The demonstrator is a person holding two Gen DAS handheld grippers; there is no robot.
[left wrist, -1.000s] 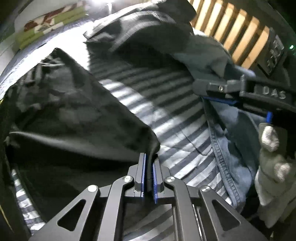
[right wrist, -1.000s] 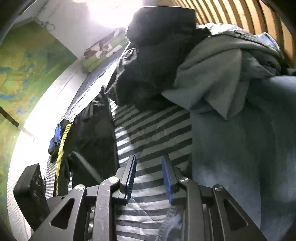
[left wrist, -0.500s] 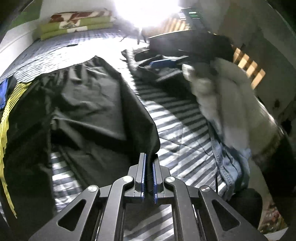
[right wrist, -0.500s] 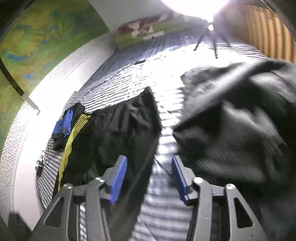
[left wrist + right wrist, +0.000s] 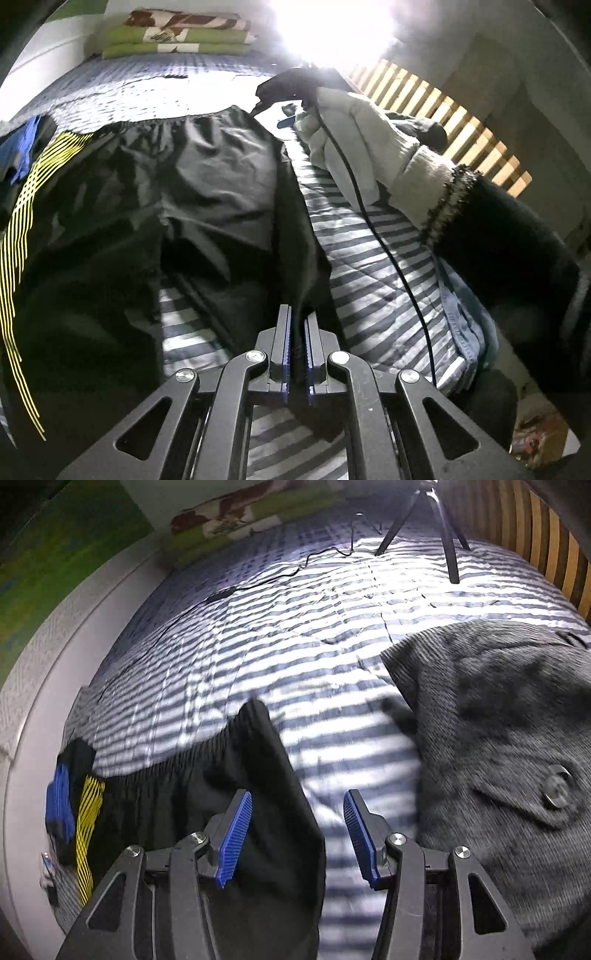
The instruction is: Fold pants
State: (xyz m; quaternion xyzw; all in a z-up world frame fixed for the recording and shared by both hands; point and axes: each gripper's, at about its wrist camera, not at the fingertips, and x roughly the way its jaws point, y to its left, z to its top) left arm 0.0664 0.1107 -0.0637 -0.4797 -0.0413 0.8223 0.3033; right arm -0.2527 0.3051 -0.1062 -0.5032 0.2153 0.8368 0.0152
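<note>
Pants point(image 5: 207, 192), black and shiny, lie spread on the striped bed point(image 5: 373, 280), and I have one edge of them pinched in my left gripper point(image 5: 297, 354): its jaws are pressed together on a dark fold of the cloth that runs up and away from the tips. From there the fabric fans out to my left, crumpled, with the gathered waistband point(image 5: 147, 125) at the far end and a strip of yellow lines down the outer side.

My right gripper point(image 5: 297, 840) has its jaws wide apart and holds nothing. The blue pads point(image 5: 232, 840) sit over the near side edge of the pants point(image 5: 221, 794); the left pad is above black cloth, the right pad above bare striped cover. Whether the tips touch the fabric I cannot tell, as the picture is smeared. Through the left camera I see the gloved hand point(image 5: 354, 144) reaching out near the waistband corner.

Beside the pants to the right lies a grey corduroy garment point(image 5: 498, 757) with a button, close but not overlapping as far as I can see. Denim point(image 5: 461, 325) hangs at the bed's near edge.

I judge this to be the start of the first fold: one hold taken, the second being sought. Next I need the right jaws lowered onto the edge near the waistband and closed, taking pants only and not the bedcover, so both holds can lift one side together.
</note>
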